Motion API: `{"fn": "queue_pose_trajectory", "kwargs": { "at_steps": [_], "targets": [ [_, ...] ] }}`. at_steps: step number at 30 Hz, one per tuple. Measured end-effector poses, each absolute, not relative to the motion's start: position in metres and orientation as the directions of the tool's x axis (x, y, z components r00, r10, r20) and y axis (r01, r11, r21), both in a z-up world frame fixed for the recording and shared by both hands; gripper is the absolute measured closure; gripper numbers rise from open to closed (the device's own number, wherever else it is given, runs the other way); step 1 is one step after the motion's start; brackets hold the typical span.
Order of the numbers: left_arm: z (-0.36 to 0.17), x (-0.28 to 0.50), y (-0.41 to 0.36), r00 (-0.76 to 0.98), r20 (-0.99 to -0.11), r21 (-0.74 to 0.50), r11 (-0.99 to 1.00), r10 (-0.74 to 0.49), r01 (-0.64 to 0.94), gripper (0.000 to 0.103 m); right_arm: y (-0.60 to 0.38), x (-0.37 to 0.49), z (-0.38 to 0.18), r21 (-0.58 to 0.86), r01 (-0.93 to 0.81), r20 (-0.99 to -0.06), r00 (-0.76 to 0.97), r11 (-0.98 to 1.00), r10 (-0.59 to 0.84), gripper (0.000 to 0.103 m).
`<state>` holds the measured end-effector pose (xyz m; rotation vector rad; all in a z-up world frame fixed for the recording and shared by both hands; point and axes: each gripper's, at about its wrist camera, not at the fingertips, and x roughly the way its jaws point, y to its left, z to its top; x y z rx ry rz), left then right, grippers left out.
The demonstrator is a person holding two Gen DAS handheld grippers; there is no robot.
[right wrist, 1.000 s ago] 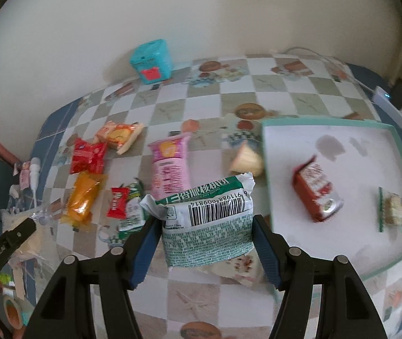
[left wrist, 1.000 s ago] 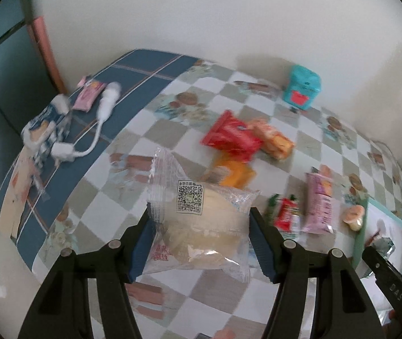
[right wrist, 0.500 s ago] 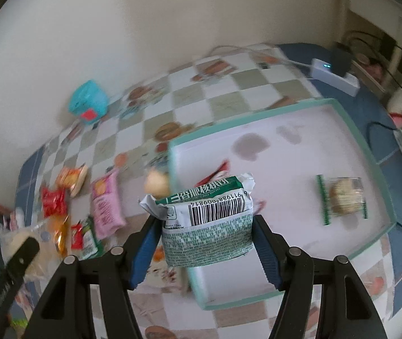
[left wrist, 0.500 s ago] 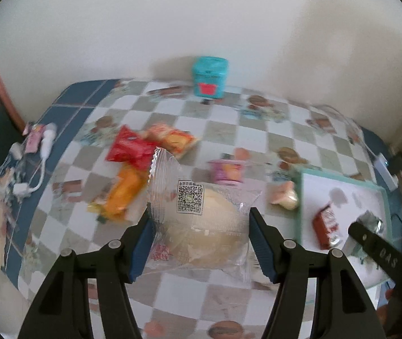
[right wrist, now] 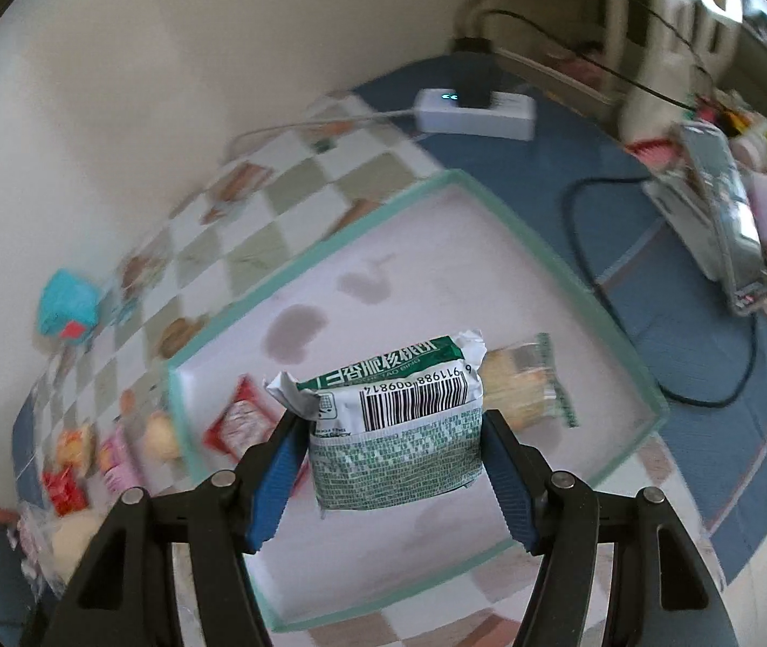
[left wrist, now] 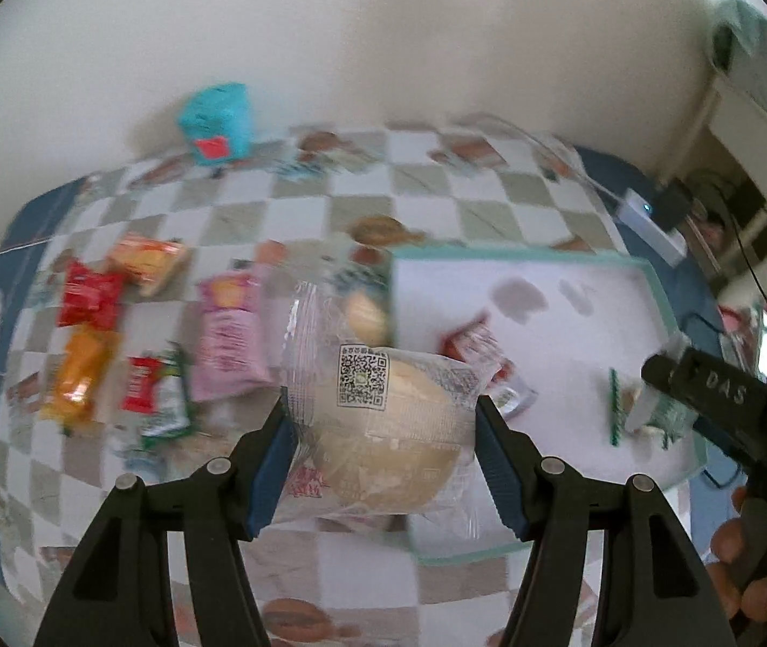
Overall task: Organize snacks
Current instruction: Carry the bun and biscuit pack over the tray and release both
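Now my left gripper (left wrist: 383, 431) clamps the clear-wrapped round bun (left wrist: 389, 436), my right gripper (right wrist: 391, 455) the green-white foil packet (right wrist: 394, 431); I should lower both gently inside the teal-rimmed white tray (right wrist: 561, 280), avoiding snacks already there.

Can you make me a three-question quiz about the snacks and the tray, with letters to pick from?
1. Where is the red snack packet?
A. inside the tray
B. on the blue cloth
C. on the teal box

2. What colour is the print on the packet in the right gripper?
A. orange
B. green and white
C. purple

3. What is the left gripper doing?
A. hanging empty
B. holding a spoon
C. holding a clear-wrapped bun

Answers:
1 A, it lies on the tray's white floor near the left rim.
2 B, green patterning with a white barcode panel.
3 C, the jaws press on both sides of the bun's wrapper.
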<state>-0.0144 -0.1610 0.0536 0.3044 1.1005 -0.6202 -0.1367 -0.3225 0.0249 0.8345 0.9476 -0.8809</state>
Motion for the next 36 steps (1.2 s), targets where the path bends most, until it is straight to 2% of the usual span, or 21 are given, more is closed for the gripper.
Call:
{"fn": "queue_pose_trajectory", "kwargs": {
  "at_steps": [10, 21, 24, 29, 34, 36],
  "targets": [
    [0.017, -0.043, -0.21, 0.191, -0.934, -0.091, 0.718, -0.302, 0.69, 0.037, -0.344, -0.155, 0.013, 0.219, 0.916, -0.925, 0.304, 0.335, -0.227, 0.034],
    [-0.005, -0.054, -0.23, 0.134, -0.948, -0.107, 0.685, -0.289, 0.721, 0.037, -0.343, -0.151, 0.003, 0.245, 0.909, -0.931, 0.318, 0.337, -0.18, 0.034],
    [-0.007, -0.053, -0.229, 0.127, -0.948, -0.114, 0.687, -0.29, 0.718, 0.034, -0.343, -0.149, 0.002, 0.244, 0.909, -0.931, 0.317, 0.339, -0.179, 0.034],
    [-0.008, -0.051, -0.227, 0.113, -0.948, -0.132, 0.69, -0.298, 0.711, 0.024, -0.343, -0.148, 0.002, 0.248, 0.906, -0.931, 0.321, 0.343, -0.174, 0.034],
    [-0.004, -0.049, -0.224, 0.125, -0.947, -0.126, 0.698, -0.297, 0.705, 0.021, -0.341, -0.147, 0.002, 0.26, 0.901, -0.928, 0.333, 0.346, -0.169, 0.034],
    [-0.001, -0.046, -0.222, 0.133, -0.945, -0.126, 0.704, -0.3, 0.699, 0.021, -0.342, -0.148, 0.002, 0.271, 0.9, -0.925, 0.342, 0.341, -0.167, 0.031]
  ]
}}
